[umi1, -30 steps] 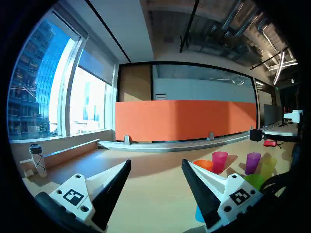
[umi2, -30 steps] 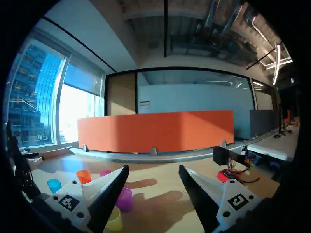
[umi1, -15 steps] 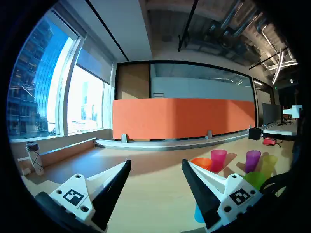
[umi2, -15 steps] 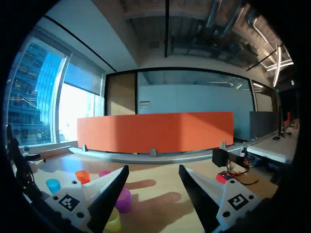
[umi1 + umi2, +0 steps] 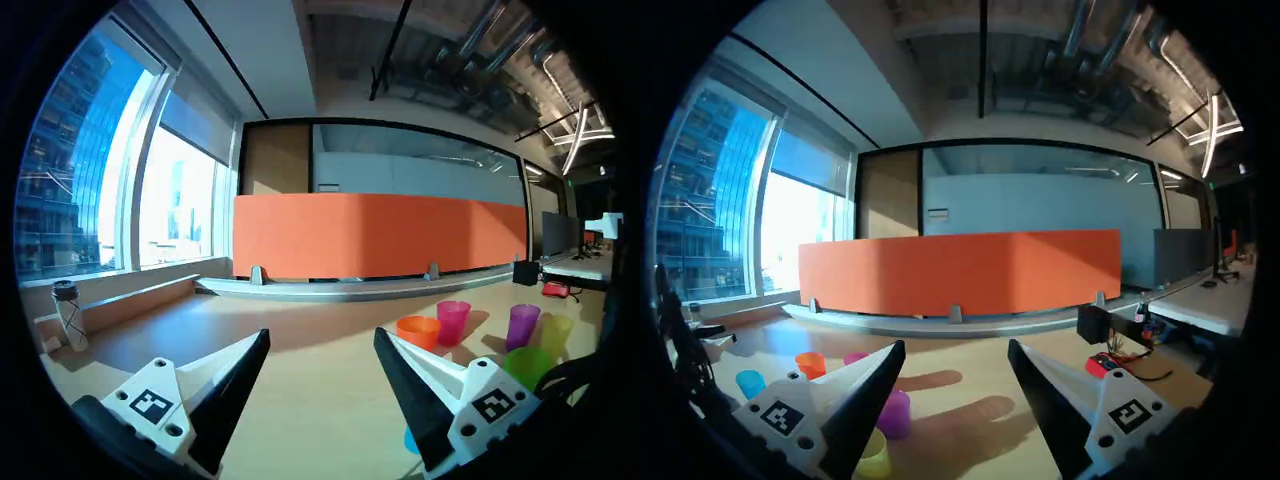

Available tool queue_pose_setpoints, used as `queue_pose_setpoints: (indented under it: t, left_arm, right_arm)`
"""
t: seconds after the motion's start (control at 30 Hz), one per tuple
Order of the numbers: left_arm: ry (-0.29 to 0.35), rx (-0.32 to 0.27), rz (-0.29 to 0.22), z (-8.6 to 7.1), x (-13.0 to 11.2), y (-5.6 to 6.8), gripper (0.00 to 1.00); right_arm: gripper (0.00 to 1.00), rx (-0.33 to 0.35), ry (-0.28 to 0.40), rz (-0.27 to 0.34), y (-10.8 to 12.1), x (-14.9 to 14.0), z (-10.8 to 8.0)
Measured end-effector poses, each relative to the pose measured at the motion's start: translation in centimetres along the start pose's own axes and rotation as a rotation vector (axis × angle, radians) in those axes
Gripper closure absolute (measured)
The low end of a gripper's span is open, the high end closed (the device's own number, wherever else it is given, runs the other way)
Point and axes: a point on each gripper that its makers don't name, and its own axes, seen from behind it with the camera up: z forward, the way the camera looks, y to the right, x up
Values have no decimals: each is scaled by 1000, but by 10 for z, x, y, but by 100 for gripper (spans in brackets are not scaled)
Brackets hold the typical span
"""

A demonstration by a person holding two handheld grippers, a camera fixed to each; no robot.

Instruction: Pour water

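Left gripper view: left gripper (image 5: 320, 331) gapes empty near the pink plastic cup (image 5: 453, 320); probably light, thin-walled, slippery, so pinch mid-wall gently; right gripper (image 5: 955, 343) likewise spread, holding nothing.

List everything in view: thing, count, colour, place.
table: one, light wood, under both grippers
orange cup: one, orange, table, beside the pink cup
pink cup: one, pink, table, in the cup cluster
purple cup: one, purple, table, next to the yellow cup
yellow cup: one, yellow, table
green cup: one, green, table, nearest of the cluster
blue cup: one, blue, table, apart from the others
bottle: one, clear with a dark cap, window sill
partition: one, orange, table's far edge
black box: one, black, far table end
left gripper: one, white and black, open, empty
right gripper: one, white and black, open, empty
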Motion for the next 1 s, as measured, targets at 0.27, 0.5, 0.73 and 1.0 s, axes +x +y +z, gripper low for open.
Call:
queue_pose_setpoints:
  t: [0.27,0.5,0.73,1.0]
  left_arm:
    - [-18,1,5,1,-4,-1,4]
    - [-21,-5,5,2,-5,1,4]
    - [-23,-5,7,3,-5,0,4]
    - [-24,-8,8,4,-5,1,4]
  right_arm:
    - [1,1,1,-2,-2,2,0]
    - [1,-4,1,-2,0,2,-2]
    - [1,-6,7,-2,3,5,-5]
    - [1,1,31,-28,2,15,-8]
